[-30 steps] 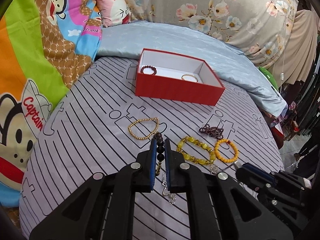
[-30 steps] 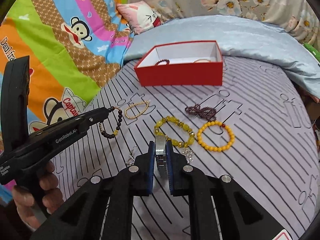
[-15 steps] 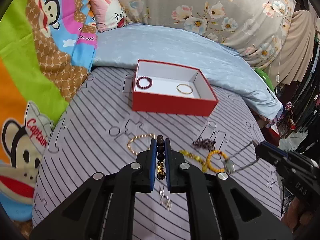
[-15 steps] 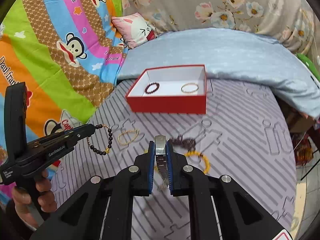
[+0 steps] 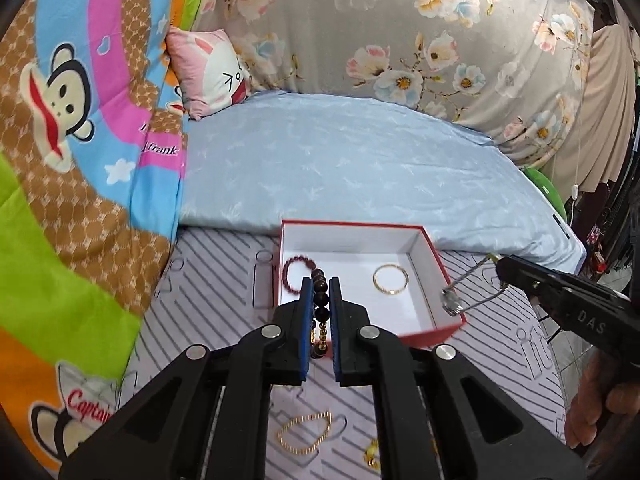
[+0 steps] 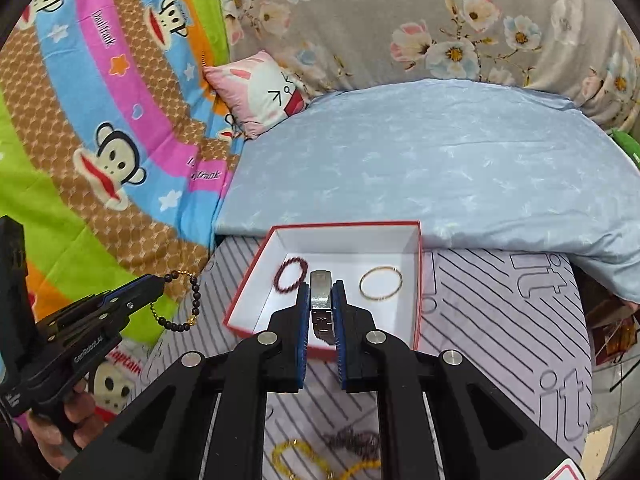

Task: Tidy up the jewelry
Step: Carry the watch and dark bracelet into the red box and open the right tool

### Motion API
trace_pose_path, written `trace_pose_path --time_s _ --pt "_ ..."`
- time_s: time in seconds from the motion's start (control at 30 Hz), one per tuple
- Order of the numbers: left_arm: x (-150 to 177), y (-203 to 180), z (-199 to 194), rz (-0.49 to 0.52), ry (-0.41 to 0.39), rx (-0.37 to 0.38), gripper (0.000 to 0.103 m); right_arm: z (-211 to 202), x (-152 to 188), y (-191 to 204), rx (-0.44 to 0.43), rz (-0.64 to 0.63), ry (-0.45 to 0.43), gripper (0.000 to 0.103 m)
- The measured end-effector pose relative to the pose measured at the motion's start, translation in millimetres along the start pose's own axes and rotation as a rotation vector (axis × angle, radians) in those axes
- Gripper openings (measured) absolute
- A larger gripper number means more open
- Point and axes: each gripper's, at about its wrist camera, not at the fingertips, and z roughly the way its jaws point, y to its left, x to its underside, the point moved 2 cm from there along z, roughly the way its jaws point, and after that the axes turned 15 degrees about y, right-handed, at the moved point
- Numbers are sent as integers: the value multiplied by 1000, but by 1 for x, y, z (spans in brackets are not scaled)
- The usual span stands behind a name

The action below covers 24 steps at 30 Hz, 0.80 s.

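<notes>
Your left gripper (image 5: 319,300) is clamped on the bead bracelet (image 5: 320,304), your right gripper (image 6: 321,304) on the metal band (image 6: 321,300). The box (image 6: 419,280) lies just ahead and below both, long axis crosswise; the right looks nearer.

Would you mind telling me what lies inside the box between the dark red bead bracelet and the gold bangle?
Bare white box floor separates the bead bracelet and gold bangle, clearest in the left wrist view.
</notes>
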Motion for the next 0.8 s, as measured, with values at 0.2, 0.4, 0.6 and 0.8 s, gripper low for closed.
trace_pose_path --time_s 0.2,0.4,0.6,0.8 --pt "-22 0 41 -12 32 1 8 45 -20 -14 23 22 61 11" --pt "-22 -2 80 -6 102 4 8 77 -16 -21 45 18 134 11" --pt "-22 -1 108 -13 133 -17 8 106 -19 -28 48 37 166 11" --pt "-32 3 120 -29 130 -36 8 114 -40 -24 55 25 135 11"
